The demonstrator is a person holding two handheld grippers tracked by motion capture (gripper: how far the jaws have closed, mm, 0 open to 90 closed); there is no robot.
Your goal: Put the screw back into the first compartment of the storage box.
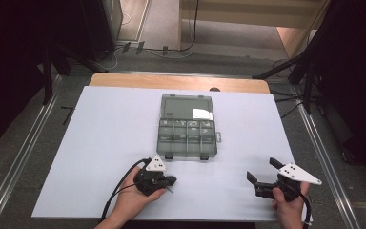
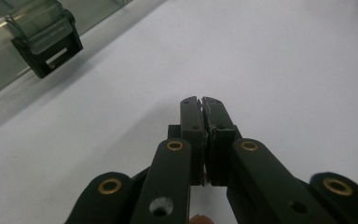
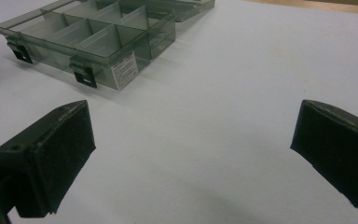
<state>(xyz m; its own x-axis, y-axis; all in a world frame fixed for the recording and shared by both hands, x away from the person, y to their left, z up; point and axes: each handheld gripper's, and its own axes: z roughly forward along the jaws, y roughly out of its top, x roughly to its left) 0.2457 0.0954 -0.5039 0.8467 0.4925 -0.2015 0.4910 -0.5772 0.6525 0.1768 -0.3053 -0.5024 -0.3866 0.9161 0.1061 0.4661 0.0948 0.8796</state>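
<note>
A smoky clear compartment box (image 1: 187,139) lies open mid-table, its lid (image 1: 187,106) folded back flat, small parts in the back row of cells. My left gripper (image 1: 173,180) rests on the white table just in front of the box's left latch, jaws pressed together. In the left gripper view the gripper (image 2: 201,100) is shut, with a box latch (image 2: 46,39) at upper left. My right gripper (image 1: 262,168) sits at the front right, jaws wide apart. The right gripper view has the gripper (image 3: 193,130) open over bare table, the box (image 3: 98,35) beyond.
The white table top (image 1: 100,143) spans a wooden table whose far edge (image 1: 178,82) shows behind it. A white label (image 1: 201,114) lies inside the lid, another on the box's side (image 3: 123,70). Dark stands and cables surround the table on the floor.
</note>
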